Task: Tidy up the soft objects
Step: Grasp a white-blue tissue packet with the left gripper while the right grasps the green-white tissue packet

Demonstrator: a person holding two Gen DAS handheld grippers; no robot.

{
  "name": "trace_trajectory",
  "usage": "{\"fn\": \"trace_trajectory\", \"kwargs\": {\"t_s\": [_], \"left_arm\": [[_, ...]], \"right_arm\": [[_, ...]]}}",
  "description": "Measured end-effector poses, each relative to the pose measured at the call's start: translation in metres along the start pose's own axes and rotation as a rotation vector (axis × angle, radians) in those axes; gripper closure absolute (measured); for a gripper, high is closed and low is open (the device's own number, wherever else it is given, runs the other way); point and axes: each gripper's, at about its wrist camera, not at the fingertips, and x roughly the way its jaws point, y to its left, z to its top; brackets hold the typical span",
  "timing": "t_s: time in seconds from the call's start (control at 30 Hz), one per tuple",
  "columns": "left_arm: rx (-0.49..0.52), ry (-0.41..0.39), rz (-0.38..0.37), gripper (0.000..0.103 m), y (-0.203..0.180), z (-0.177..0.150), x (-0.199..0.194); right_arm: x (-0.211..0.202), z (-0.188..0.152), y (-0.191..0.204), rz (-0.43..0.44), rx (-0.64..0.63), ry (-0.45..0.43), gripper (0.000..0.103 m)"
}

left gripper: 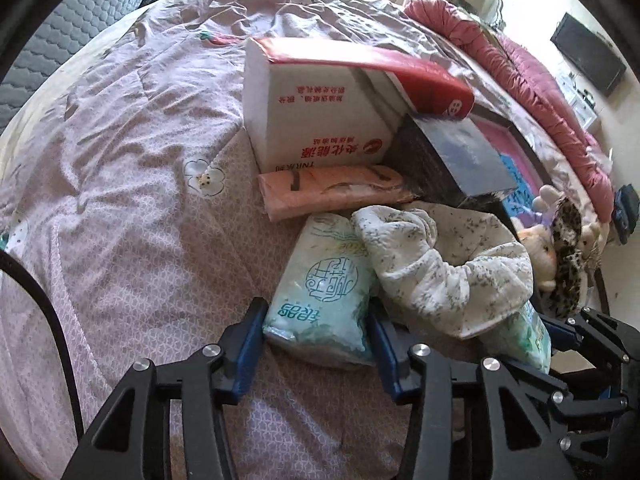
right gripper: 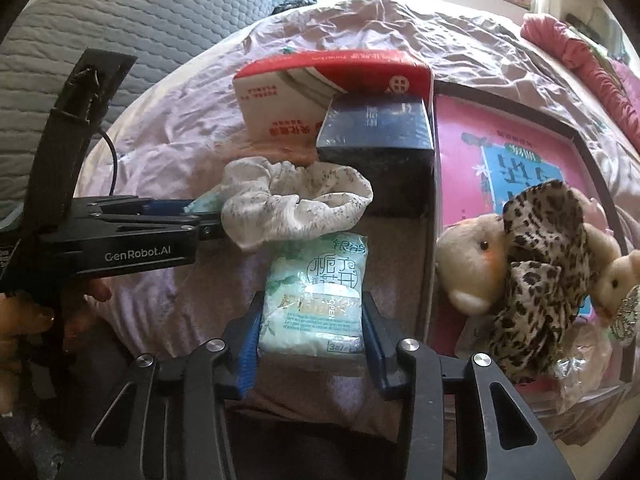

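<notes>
Currently clamping: left gripper (left gripper: 318,330) on tissue pack (left gripper: 320,296); right gripper (right gripper: 312,334) on second tissue pack (right gripper: 316,300), lower centre.

Bed under a wrinkled mauve quilt (left gripper: 132,168), crowded toward the right.

In the left wrist view a red-and-white carton (left gripper: 316,108) stands at upper centre with a peach tissue pack (left gripper: 332,192) at its foot; below lie a pale green tissue pack (left gripper: 324,292) and a speckled white cloth (left gripper: 440,256). A dark box (left gripper: 464,160) sits right of the carton, a pink picture book (right gripper: 508,160) beyond it, perhaps flat on the quilt. A red comforter (left gripper: 520,76) lines the upper right.
</notes>
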Motion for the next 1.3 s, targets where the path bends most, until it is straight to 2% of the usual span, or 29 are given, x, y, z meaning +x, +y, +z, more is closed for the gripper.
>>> {"fn": "trace_trajectory", "kwargs": {"t_s": [0.33, 0.57, 0.8, 1.03, 1.3], "left_arm": [[-0.048, -0.026, -0.002, 0.055, 0.010, -0.018, -0.031], [-0.060, -0.061, 0.049, 0.055, 0.009, -0.025, -0.059], [-0.054, -0.076, 0.093, 0.055, 0.004, -0.028, -0.078], [-0.067, -0.091, 0.085, 0.055, 0.001, -0.030, -0.088], [-0.028, -0.128, 0.075, 0.055, -0.020, -0.025, -0.102]], "right_arm": [[-0.017, -0.004, 0.001, 0.073, 0.021, -0.035, 0.058], [-0.035, -0.002, 0.011, 0.122, -0.002, -0.083, 0.058], [-0.040, -0.001, 0.007, 0.108, 0.017, -0.066, 0.058], [-0.042, -0.005, -0.013, 0.073, 0.071, -0.047, 0.058], [-0.064, -0.006, -0.026, 0.062, 0.091, -0.100, 0.058]]}}
